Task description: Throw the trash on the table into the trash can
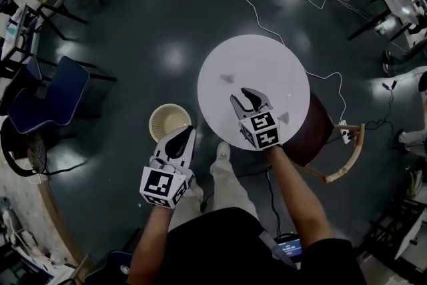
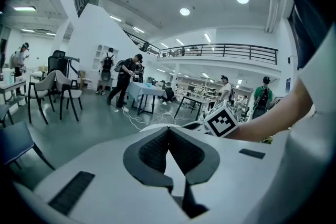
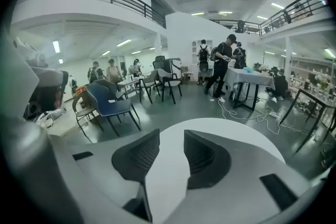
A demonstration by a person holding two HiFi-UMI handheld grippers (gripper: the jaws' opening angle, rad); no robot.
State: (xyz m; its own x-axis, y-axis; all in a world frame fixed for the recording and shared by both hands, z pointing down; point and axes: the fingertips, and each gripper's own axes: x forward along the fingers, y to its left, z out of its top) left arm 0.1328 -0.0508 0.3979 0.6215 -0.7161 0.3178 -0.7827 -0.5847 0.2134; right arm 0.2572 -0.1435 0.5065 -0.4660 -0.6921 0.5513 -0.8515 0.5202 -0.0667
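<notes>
The round white table (image 1: 267, 63) stands on a dark, glossy floor, with a wooden chair (image 1: 337, 163) pushed partway under its right side. Two small grey scraps of trash lie on top, well apart: one (image 1: 228, 79) toward the left edge and the other (image 1: 283, 118) toward the near right edge, just beside the right tool's marker cube (image 1: 261, 131). The trash can (image 1: 153, 118) is a pale round basket standing on the floor just to the left of the table.

The right tool (image 1: 245, 100) is over the near part of the table, between the two scraps. Its own view shows the right tool (image 3: 170, 136) with its jaws apart and only the bare white table (image 3: 226, 126) visible between them.

The left tool (image 1: 185, 135) is beside the can, with its tips at the can's near right rim in the head view. Its own view shows the left tool (image 2: 168, 129) with its tips pressed together and nothing between them.

Each tool's cube carries black-and-white square patterns (the only print that can be made out), and the left cube (image 1: 163, 187) shows two faces of them. A white cable (image 1: 267, 7) trails across the floor beyond the table.
</notes>
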